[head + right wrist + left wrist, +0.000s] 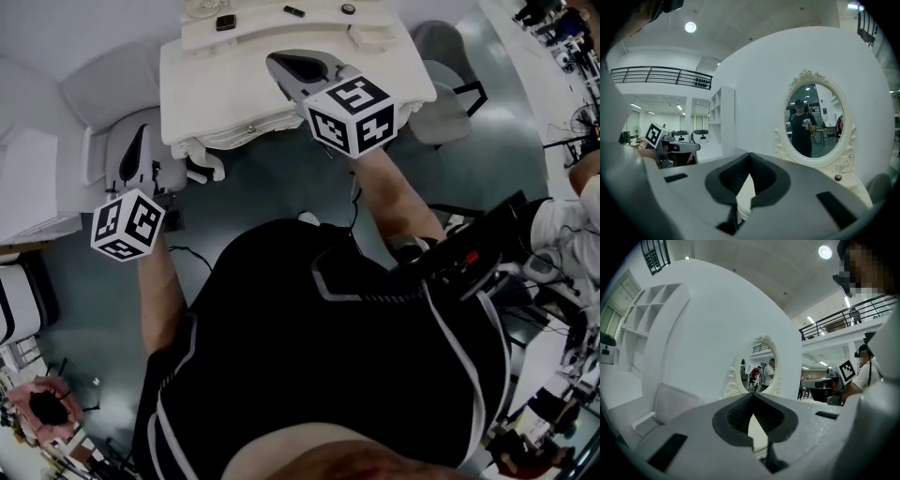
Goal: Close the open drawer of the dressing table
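Drawer (246,134) is found in the front apron of the counter (216,84), under its near edge, with a small knob (250,128) at its middle. From the head view its face looks about flush with the apron, though whether it is fully home cannot be told. It is judged to be a light, stiff painted box that slides easily. It is best pushed flat on the face beside the knob, near the middle, so that it is not skewed. The left hand-held gripper (751,397) is clenched on nothing and held off the counter's left corner. The right hand-held gripper (750,155) is likewise clenched and empty, held over the counter top. Both are pointed about level toward the mirror (813,122) on outstretched forearms, seemingly higher than the drawer.
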Demonstrator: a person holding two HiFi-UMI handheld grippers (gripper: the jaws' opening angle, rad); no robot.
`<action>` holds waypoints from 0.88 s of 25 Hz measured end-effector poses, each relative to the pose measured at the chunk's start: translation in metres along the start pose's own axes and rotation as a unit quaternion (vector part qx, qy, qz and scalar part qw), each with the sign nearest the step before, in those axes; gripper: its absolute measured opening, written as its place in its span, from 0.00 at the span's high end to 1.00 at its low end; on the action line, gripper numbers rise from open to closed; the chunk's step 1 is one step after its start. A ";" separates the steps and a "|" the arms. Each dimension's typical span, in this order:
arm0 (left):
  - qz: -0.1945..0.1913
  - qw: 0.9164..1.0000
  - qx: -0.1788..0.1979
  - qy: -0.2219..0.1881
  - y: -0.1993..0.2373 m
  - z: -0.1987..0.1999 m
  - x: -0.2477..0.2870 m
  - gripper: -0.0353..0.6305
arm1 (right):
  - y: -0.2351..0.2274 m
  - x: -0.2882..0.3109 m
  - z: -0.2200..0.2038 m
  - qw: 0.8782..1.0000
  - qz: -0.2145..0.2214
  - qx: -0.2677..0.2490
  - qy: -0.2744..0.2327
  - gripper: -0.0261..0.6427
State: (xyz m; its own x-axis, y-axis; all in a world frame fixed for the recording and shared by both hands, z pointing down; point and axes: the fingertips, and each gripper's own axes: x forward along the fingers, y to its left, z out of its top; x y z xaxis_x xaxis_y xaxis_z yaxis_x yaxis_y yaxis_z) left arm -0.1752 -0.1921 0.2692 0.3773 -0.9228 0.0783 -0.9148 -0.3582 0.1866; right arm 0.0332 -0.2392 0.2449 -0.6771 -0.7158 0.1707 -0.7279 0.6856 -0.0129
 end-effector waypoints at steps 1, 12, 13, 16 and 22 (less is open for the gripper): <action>0.002 1.000 0.000 -0.001 0.000 0.001 0.000 0.94 | -0.001 0.000 0.001 1.000 0.000 -0.001 -0.002 0.96; 0.009 1.000 0.002 -0.007 -0.002 0.006 -0.001 0.94 | -0.006 -0.001 0.003 1.000 0.000 -0.006 -0.005 0.96; 0.009 1.000 0.004 -0.007 -0.002 0.006 0.000 0.94 | -0.007 0.000 0.003 1.000 -0.001 -0.006 -0.005 0.96; 0.009 1.000 0.006 -0.007 -0.004 0.006 -0.001 0.94 | -0.006 -0.001 0.001 1.000 -0.002 -0.007 -0.005 0.96; 0.011 1.000 0.006 -0.009 -0.006 0.005 -0.002 0.94 | -0.007 -0.002 0.000 1.000 -0.003 -0.007 -0.006 0.95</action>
